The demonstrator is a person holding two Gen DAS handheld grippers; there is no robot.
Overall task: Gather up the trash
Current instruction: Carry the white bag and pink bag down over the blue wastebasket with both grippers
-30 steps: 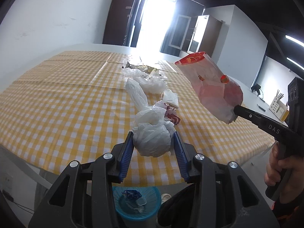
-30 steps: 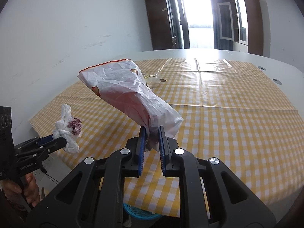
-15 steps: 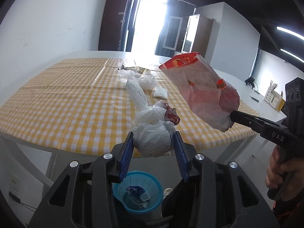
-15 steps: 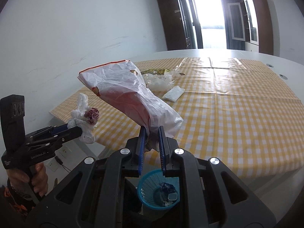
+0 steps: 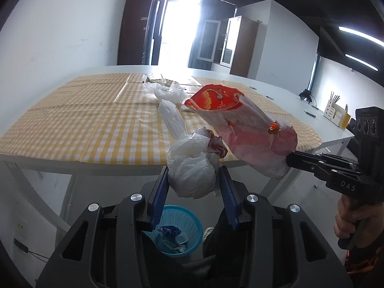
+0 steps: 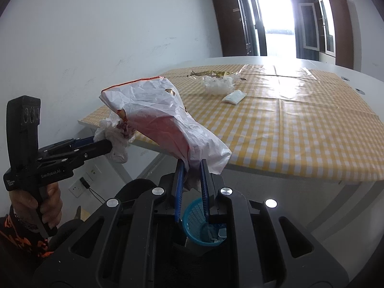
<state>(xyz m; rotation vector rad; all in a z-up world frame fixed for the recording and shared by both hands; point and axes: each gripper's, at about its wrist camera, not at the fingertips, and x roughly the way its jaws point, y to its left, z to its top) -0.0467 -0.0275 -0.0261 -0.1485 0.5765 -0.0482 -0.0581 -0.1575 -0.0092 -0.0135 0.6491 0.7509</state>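
Crinkled white plastic fills my left gripper (image 5: 194, 182), its jaws clamped on a knotted bag (image 5: 192, 168) with a scrap of red wrapper tucked in. My right gripper (image 6: 192, 168) is pinched nearly together on the bottom corner of a red-printed snack bag (image 6: 163, 124), whose long axis slants up and away to the left. The blue basket (image 5: 177, 230) sits on the floor directly below both sets of jaws, so I judge a lowering and release comes next; the left load hangs nearer over it.
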